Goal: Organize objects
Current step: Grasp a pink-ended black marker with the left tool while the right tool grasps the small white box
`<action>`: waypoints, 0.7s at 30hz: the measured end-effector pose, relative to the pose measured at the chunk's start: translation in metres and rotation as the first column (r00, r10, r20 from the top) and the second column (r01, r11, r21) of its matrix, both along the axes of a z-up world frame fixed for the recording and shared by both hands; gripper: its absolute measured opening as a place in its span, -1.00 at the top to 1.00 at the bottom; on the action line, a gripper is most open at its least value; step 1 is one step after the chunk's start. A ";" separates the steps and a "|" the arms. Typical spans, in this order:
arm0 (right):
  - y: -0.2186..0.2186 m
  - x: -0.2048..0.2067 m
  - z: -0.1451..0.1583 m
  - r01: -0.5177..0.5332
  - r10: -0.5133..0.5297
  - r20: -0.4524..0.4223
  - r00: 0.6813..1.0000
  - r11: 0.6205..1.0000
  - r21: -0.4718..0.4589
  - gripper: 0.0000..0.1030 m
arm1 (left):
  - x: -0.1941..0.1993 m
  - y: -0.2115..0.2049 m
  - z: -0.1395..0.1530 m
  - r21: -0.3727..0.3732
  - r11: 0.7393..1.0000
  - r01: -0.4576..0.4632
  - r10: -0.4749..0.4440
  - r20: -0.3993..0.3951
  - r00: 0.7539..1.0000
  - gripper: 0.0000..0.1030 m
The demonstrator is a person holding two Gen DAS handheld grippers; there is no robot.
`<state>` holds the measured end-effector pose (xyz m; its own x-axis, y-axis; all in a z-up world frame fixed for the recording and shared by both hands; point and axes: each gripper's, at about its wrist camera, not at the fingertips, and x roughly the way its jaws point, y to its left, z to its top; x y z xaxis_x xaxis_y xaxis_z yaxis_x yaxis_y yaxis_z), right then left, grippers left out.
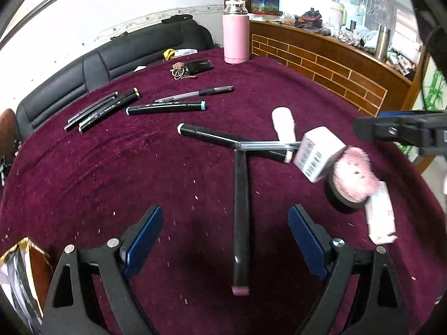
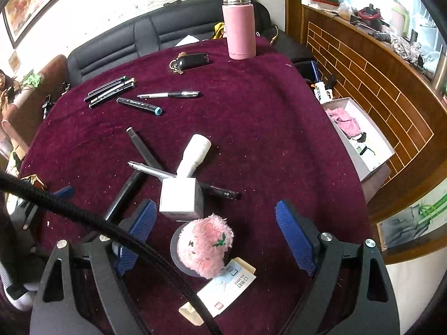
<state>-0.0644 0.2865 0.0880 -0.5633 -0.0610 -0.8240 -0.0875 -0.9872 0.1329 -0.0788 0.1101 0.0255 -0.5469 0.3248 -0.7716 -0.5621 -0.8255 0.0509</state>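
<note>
Left gripper (image 1: 225, 233) gapes wide, empty, straddling the long black marker with the mauve cap (image 1: 241, 217), probably lining up a grab. Right gripper (image 2: 215, 238) is wide open and empty too, over the fluffy pink pom-pom (image 2: 205, 244) just right of that marker.

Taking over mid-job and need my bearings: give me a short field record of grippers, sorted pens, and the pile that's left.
left gripper: open, straddling a black marker
right gripper: open, over the pink plush toy
sorted group: markers side by side at the far left of the maroon tablecloth
nearby: teal-capped marker, gel pen
pile: white box, white tube, crossed pens
far edge: pink flask, car key
</note>
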 end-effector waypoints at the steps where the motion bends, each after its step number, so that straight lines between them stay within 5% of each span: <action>1: -0.001 -0.002 -0.004 -0.003 0.003 0.004 1.000 1.000 -0.003 -0.72 | -0.003 0.004 -0.004 -0.008 1.000 -0.002 0.002 0.003 1.000 -0.68; 3: -0.003 -0.007 -0.012 -0.008 0.008 0.018 1.000 1.000 -0.017 -0.72 | -0.010 0.006 -0.014 -0.016 1.000 -0.009 0.010 0.018 1.000 -0.64; 6: -0.009 -0.015 -0.021 -0.024 0.024 0.028 0.999 1.000 -0.005 -0.72 | -0.018 0.009 -0.031 -0.014 1.000 -0.007 0.008 0.106 0.994 0.08; 10: -0.022 -0.025 -0.027 -0.046 0.044 0.041 0.998 0.998 0.044 -0.72 | -0.020 -0.011 -0.025 0.068 0.996 -0.051 0.042 0.133 0.990 0.48; 15: -0.034 -0.037 -0.038 -0.064 0.055 0.068 0.996 0.989 0.136 -0.59 | -0.019 -0.036 -0.023 0.125 0.986 -0.109 0.082 0.203 0.976 0.61; 17: -0.037 -0.041 -0.044 -0.070 0.056 0.095 0.994 0.986 0.152 -0.07 | -0.011 -0.038 -0.023 0.114 0.987 -0.116 0.092 0.198 0.976 0.61; 21: -0.038 -0.047 -0.055 -0.066 0.048 0.148 0.988 0.990 0.121 0.13 | -0.012 -0.035 -0.026 0.105 0.983 -0.148 0.126 0.191 0.973 0.60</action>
<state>-0.1112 0.2488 0.0329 -0.4369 0.0187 -0.8993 -0.0397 -0.9992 -0.0015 -0.0908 0.0751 -0.0006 -0.4454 0.3509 -0.8237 -0.4336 -0.8895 -0.1445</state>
